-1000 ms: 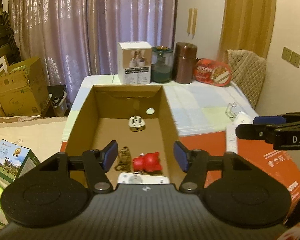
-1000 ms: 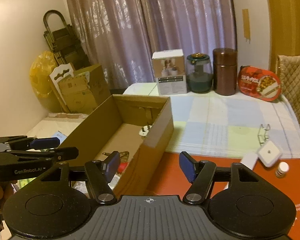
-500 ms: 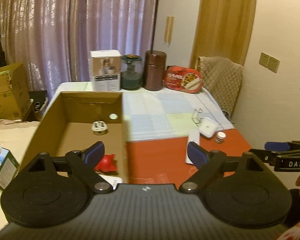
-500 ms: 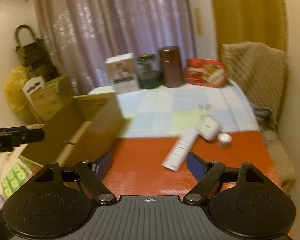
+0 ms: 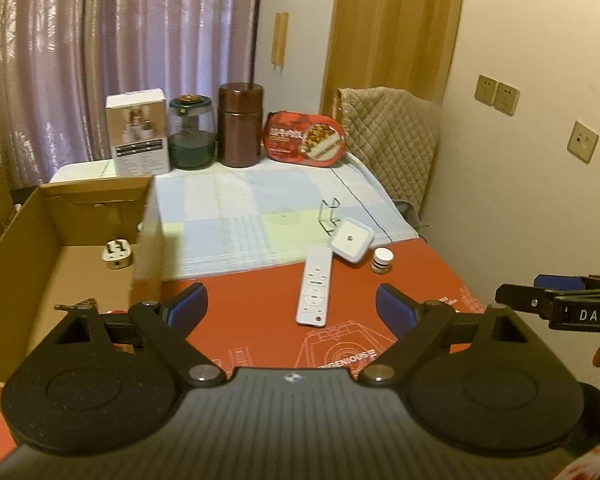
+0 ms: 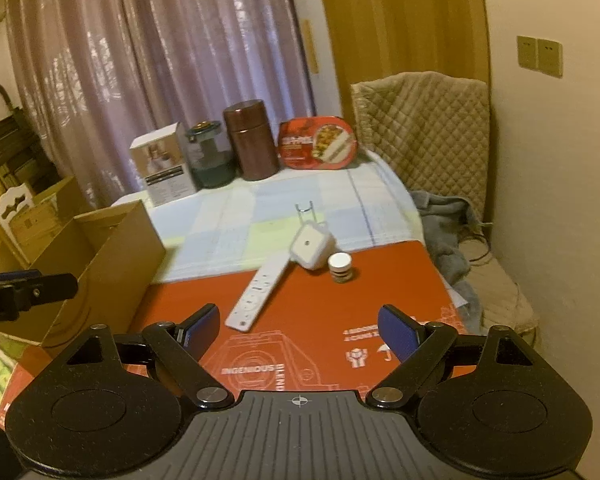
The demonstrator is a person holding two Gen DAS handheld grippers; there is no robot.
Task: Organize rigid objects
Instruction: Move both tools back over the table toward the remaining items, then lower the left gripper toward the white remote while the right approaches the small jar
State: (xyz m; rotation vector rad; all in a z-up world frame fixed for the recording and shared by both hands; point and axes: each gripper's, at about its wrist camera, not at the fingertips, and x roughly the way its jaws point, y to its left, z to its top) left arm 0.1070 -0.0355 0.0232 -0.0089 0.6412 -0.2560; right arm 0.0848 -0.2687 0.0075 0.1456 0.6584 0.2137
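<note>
left tool [image 5: 291,307] wide, empty | right tool [image 6: 298,329] wide, empty | mat [image 6: 300,356] reads "INGENIOUS"

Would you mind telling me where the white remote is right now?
The white remote lies on the red mat, right of the cardboard box, its far end beside the square white gadget.

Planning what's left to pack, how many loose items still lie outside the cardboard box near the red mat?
4: a long white remote, a white square box, a small white-capped jar and a clear bent stand behind them on the checked cloth. None seem hidden.
</note>
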